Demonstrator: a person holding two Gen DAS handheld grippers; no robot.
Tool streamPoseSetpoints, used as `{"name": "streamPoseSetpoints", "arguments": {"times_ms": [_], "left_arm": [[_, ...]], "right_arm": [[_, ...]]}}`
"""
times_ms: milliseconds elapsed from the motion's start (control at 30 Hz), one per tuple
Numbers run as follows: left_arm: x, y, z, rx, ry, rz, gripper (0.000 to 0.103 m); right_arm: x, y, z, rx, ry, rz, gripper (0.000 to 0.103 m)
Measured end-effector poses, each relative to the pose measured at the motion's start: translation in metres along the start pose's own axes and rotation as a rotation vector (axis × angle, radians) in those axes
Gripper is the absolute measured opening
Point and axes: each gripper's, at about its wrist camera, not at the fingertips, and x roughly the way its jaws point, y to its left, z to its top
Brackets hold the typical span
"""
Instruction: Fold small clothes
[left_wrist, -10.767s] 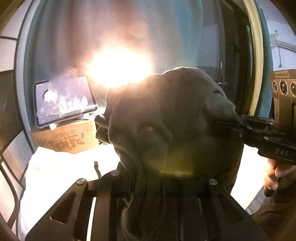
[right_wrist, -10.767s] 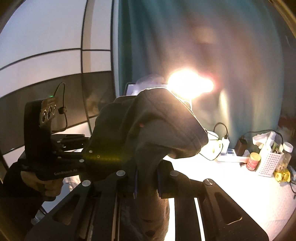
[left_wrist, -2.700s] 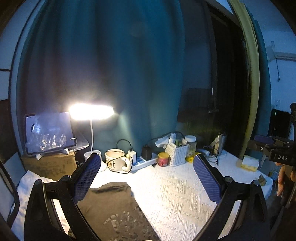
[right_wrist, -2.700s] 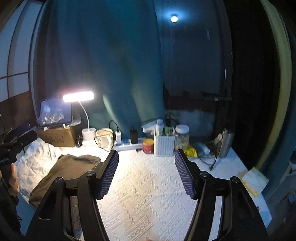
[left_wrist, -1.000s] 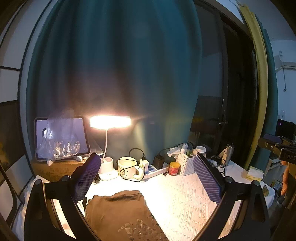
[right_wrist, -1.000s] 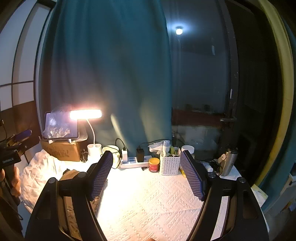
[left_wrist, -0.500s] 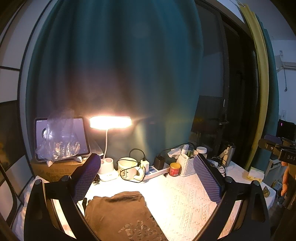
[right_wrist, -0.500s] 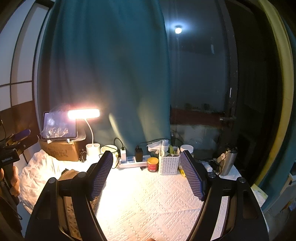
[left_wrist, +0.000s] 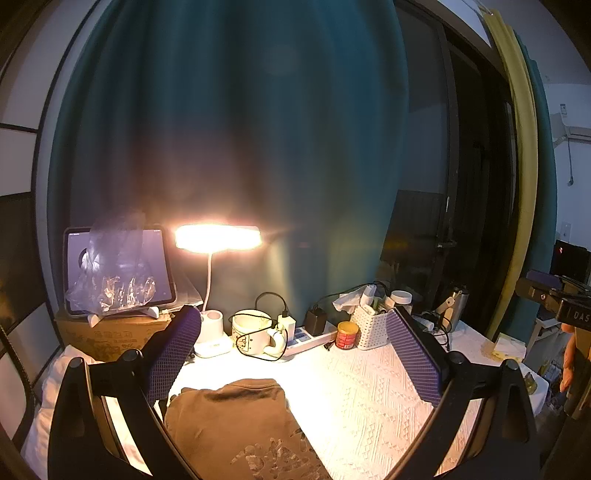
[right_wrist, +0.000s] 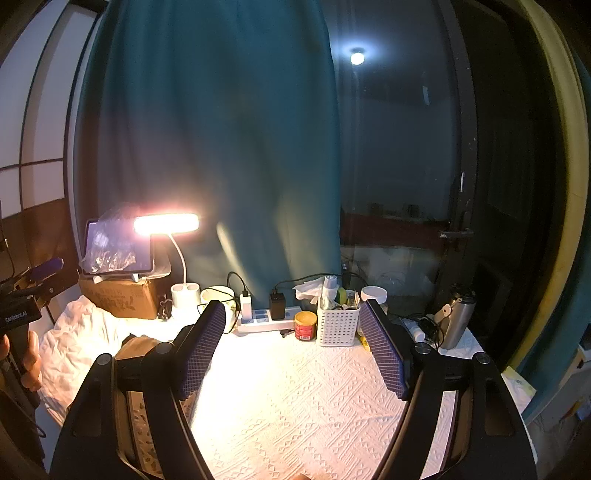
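Left gripper (left_wrist: 295, 350): fingers spread wide, nothing between the purple pads (left_wrist: 173, 354), held above the near left part of the table.
Right gripper (right_wrist: 291, 347): fingers likewise wide apart and empty, over the middle of the table; its body also shows at the far right edge of the left wrist view.
Folded garment (left_wrist: 236, 424): brown, with a pale print on its near part, lying flat on the near left of the table, below and between the left gripper's fingers, touching neither; in the right wrist view only a strip shows behind the left finger.
Table cover (left_wrist: 362, 391): white, textured with a diamond pattern, brightly lit.
White bedding (right_wrist: 74, 343): crumpled at the left end of the table, just beside the garment.
Desk lamp (left_wrist: 218, 238): switched on, at the far left, its white base next to a mug (left_wrist: 255, 332) with a black cable draped over it.
Tablet (left_wrist: 118, 269): propped on a cardboard box (left_wrist: 110, 332) at the far left, a clear plastic bag over its screen.
Power strip (right_wrist: 262, 321): along the far edge, chargers plugged in.
Red tin (right_wrist: 306, 325): just left of a white slotted basket (right_wrist: 338, 325) holding small items.
Metal flask (right_wrist: 456, 319): far right of the table.
Curtain (right_wrist: 214, 147): teal, behind the table.
Hand (right_wrist: 27, 358): at the left edge of the right wrist view, gripping the left gripper's handle.
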Motion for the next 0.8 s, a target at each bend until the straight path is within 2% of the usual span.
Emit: {"name": "streamPoseSetpoints", "arguments": {"times_ms": [800], "left_arm": [[0.0010, -0.0011, -0.0026, -0.005, 0.018, 0.003, 0.099]], "right_arm": [[0.0046, -0.0038, -0.0049, 0.004, 0.013, -0.003, 0.078]]}}
